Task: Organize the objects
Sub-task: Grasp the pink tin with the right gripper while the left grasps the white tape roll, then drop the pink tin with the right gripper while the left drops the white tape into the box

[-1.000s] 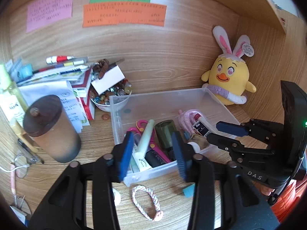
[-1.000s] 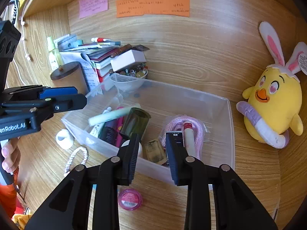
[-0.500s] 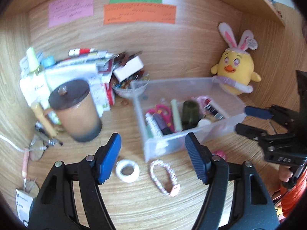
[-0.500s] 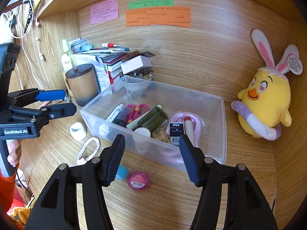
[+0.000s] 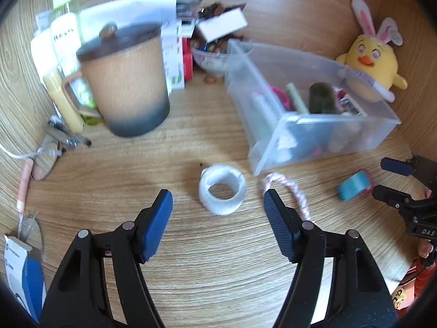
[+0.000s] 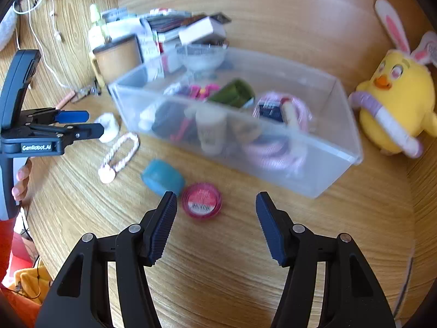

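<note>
With small items already gathered in the clear plastic bin (image 6: 314, 169), both grippers hang empty over strays on the desk (image 5: 218, 259), left gripper (image 5: 218, 210) jaws apart framing white tape roll (image 5: 221, 189), right gripper (image 6: 215, 213) spread near pink tin (image 6: 202, 201).

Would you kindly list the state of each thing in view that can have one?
Left gripper: open, empty.
Right gripper: open, empty.
Clear bin: lidless, partly filled.
Mug: upright, lid on.
White tape roll: loose on the desk.
Blue tape roll: lying outside the bin.
Pink tin: shut, on the desk.
Rope loop: flat on the desk.
</note>
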### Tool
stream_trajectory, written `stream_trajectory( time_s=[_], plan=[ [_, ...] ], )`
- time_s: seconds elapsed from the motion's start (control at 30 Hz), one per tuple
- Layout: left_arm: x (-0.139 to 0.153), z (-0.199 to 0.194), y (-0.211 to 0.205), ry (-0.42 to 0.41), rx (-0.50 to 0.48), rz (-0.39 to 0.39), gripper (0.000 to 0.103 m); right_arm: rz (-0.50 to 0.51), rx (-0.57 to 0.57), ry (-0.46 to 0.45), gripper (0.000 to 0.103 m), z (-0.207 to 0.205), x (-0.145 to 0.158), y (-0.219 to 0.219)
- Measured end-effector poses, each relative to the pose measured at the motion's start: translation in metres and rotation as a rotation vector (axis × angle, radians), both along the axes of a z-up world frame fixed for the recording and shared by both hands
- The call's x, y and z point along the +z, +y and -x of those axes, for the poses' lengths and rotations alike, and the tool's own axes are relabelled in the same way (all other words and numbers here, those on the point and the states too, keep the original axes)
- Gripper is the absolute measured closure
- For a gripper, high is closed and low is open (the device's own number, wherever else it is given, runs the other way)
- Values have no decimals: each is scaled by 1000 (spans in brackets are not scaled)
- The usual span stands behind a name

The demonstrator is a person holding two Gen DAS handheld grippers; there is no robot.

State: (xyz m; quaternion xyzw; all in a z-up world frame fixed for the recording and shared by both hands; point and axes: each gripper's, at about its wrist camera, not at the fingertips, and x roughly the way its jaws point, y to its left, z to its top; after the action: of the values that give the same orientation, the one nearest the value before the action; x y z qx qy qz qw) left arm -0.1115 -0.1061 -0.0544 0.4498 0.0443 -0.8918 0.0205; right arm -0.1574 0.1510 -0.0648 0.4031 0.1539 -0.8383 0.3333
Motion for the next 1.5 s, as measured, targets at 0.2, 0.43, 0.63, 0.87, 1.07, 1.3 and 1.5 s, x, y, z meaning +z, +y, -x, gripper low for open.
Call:
stream_trajectory(
  time_s=[0.2,0.43,0.63,0.87,1.07,1.3,1.5],
  plan=[
    [-9,7,-4,-25,0,-27,43,-13,19,-33,47,0,-12,-4],
    [-13,13,-5,-22,-9,-50,60,-30,21,-49,63,4,-13,-8],
    [-13,13,-3,-4,-8,-37,65,-31,16,-32,71,2,-12,-10],
    [-3,1,-3,38,4,-24,65,2,-8,-12,71,-1,2,-3],
    [21,-5,1,86,0,-28,65,56,-34,5,71,-2,20,6],
    [51,-3,15,164,-37,-35,65,111,-64,70,71,-1,41,17],
    [71,5,31,218,-82,-50,65,162,-100,99,71,9,58,25]
  ],
)
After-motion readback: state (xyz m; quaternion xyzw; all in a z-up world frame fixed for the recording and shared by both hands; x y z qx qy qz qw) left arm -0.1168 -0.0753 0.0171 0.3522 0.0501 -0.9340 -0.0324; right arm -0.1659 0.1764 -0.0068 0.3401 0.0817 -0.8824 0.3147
